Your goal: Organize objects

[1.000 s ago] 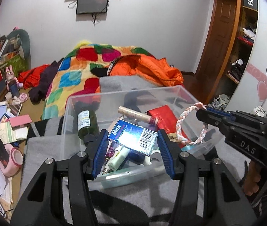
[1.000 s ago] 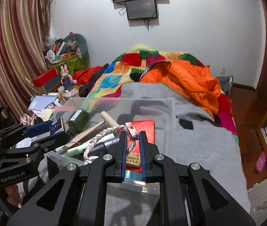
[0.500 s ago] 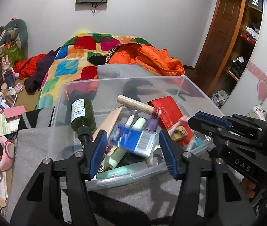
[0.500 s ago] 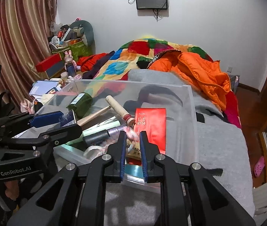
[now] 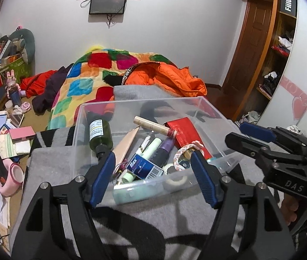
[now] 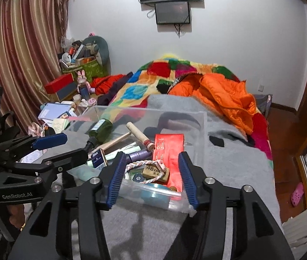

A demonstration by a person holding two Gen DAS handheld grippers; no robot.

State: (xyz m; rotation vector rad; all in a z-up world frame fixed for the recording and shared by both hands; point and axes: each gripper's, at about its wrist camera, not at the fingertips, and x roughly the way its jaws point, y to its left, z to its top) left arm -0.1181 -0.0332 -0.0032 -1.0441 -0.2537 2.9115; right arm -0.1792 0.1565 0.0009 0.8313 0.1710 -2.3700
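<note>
While both grippers hang just in front of a clear plastic bin (image 5: 209,108) on a grey blanket (image 5: 153,212), neither holds anything. The left gripper (image 5: 153,169) has just been opening its jaws; they stand wide apart and empty, with the bin's near wall seen between them. The right gripper (image 6: 151,173) has also just been opening, and its blue pads (image 6: 116,173) are clear of everything. A blue box (image 5: 144,166) marked "Max" lies inside the bin near the front wall, resting on other items. Just to its right, a pink-and-white braided loop (image 6: 144,169) lies in the bin, draped over a tan eraser (image 6: 153,172). Also in the bin are a dark green bottle (image 5: 100,134) lying on its side, a red flat packet (image 5: 186,132), a beige tube (image 5: 151,125) and several pens. Behind the bin, a patchwork quilt (image 5: 84,80) and an orange jacket (image 5: 170,80) cover the bed.
</note>
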